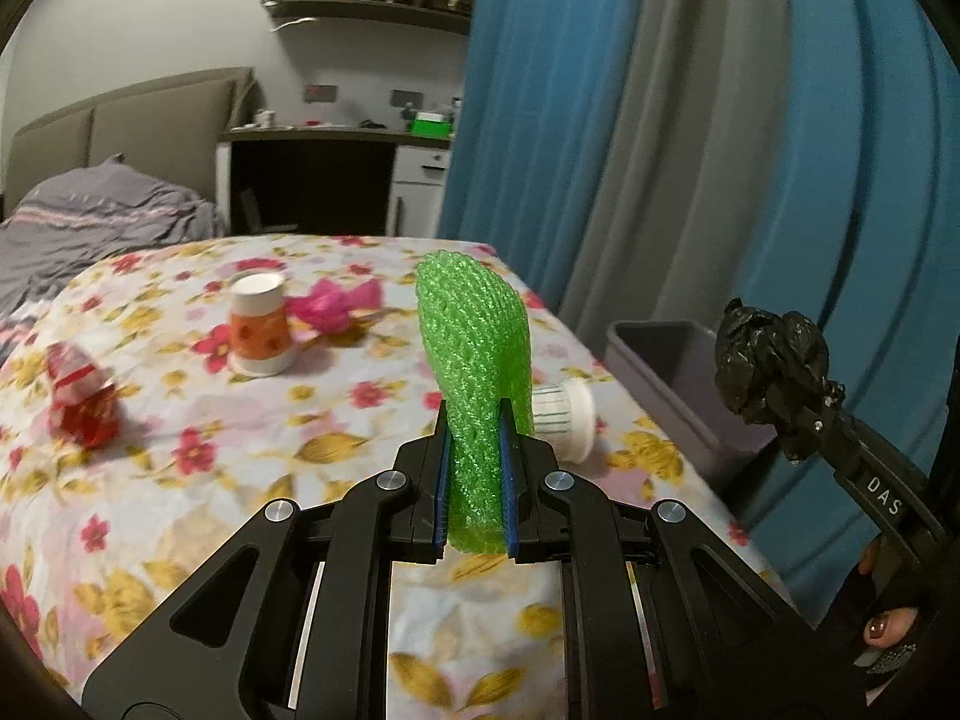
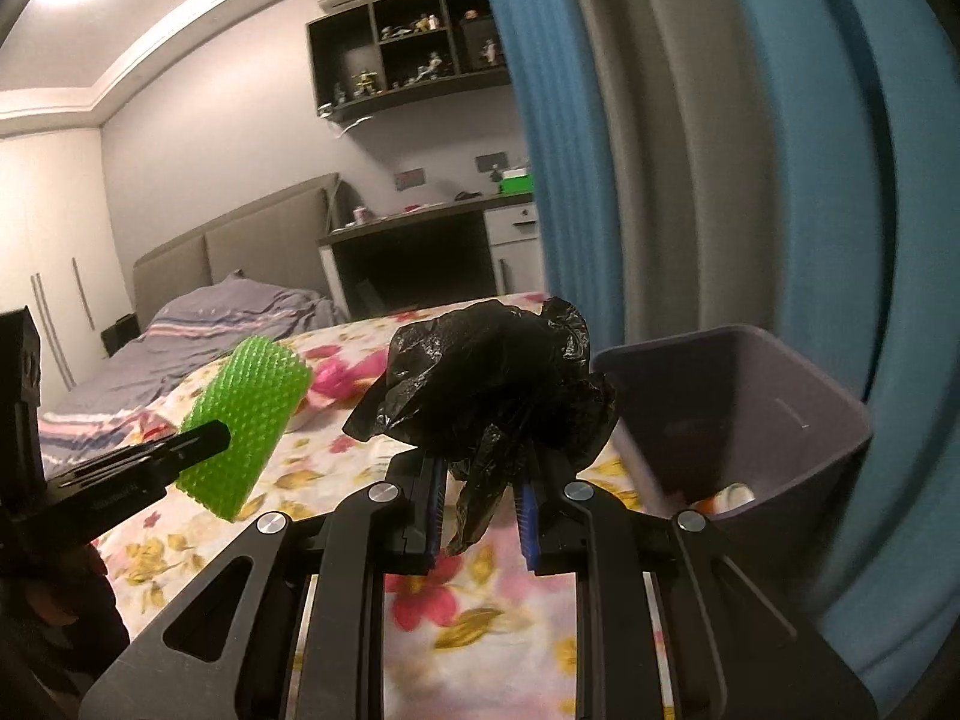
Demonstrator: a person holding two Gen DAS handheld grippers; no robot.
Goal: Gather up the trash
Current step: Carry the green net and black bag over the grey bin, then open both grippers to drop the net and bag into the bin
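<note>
1. Trash, left wrist view: the left gripper (image 1: pixel 474 480) is clamped on a green foam net (image 1: pixel 477 360) above the floral cloth (image 1: pixel 180 480). The net stands tall and soft, so it may flex and slip free. An orange cup (image 1: pixel 259 333), a red wrapper (image 1: pixel 81 396) and a white cup (image 1: pixel 564 414) remain uncollected. The neighbouring gripper arm reads "DAS".

2. Right wrist view: the right gripper (image 2: pixel 483 498) pinches a crumpled black bag (image 2: pixel 486 384) just beside the grey bin (image 2: pixel 780 408). Its loose folds may snag the rim. No readable labels.
</note>
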